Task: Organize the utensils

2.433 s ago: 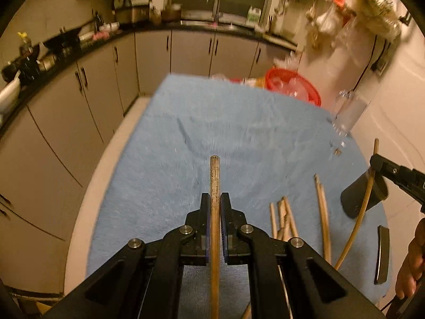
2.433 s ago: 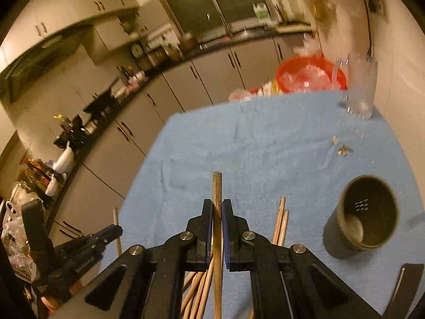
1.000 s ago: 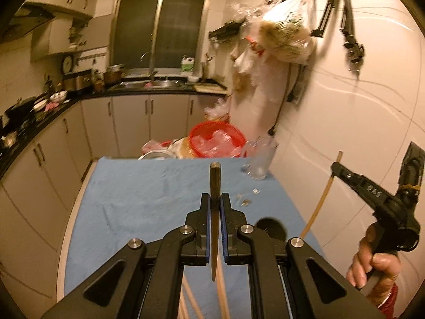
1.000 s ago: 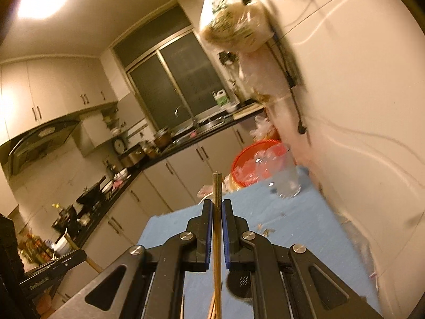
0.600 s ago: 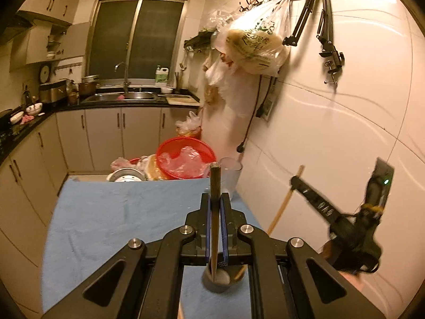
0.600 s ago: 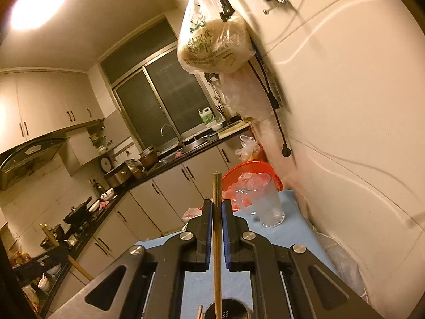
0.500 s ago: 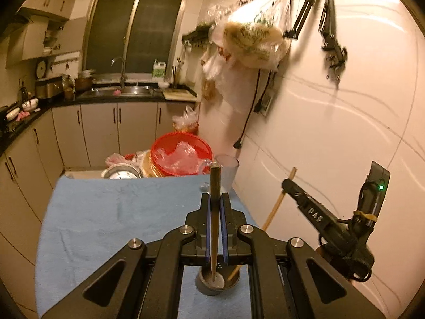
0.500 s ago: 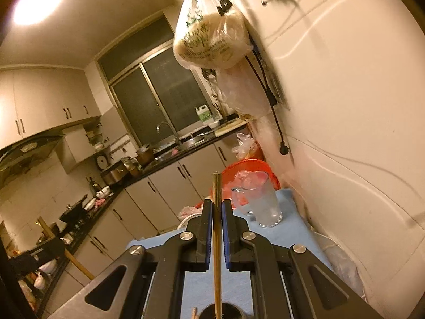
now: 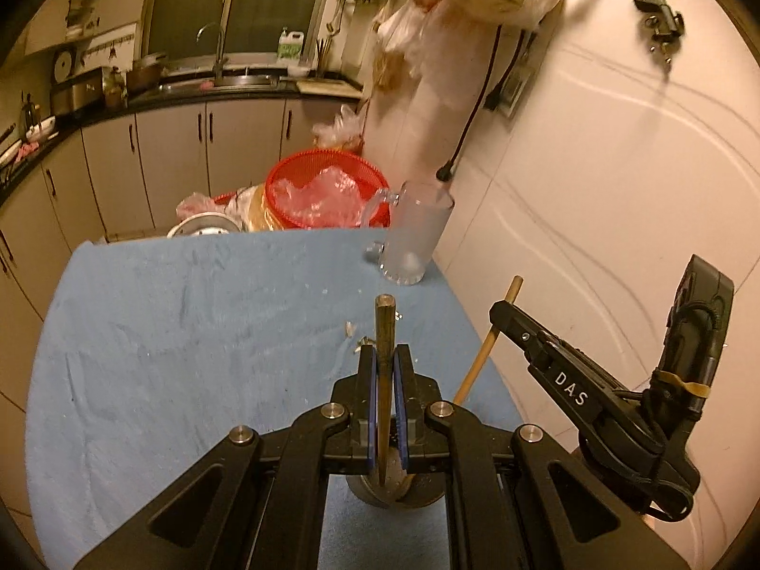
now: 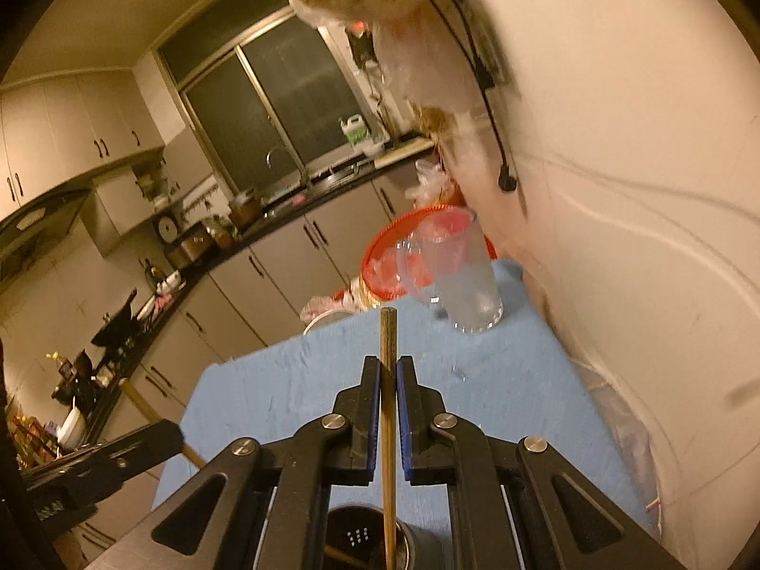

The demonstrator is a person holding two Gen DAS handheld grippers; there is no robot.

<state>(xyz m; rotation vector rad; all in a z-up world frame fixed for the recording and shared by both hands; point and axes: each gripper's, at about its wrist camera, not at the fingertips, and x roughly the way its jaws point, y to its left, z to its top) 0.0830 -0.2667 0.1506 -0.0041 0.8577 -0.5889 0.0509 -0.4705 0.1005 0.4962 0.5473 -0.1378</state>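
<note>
kitchen cupboards stand behind a table with a blue cloth [image 9: 190, 332] on it. on the left side, the left gripper [image 9: 385, 380] is squeezed tight on a brown chopstick [image 9: 384, 332], and the stick's low end hangs over the dark cup [image 9: 380, 494]. on the right side, the right gripper [image 10: 388, 394] pinches another chopstick [image 10: 387, 332], whose low end dips toward the dark cup [image 10: 361, 536]. both sticks aim at one small cup. they could bump each other, or hit the rim and tip the cup over. a glass mug [image 9: 413, 237] stands far back by the wall.
</note>
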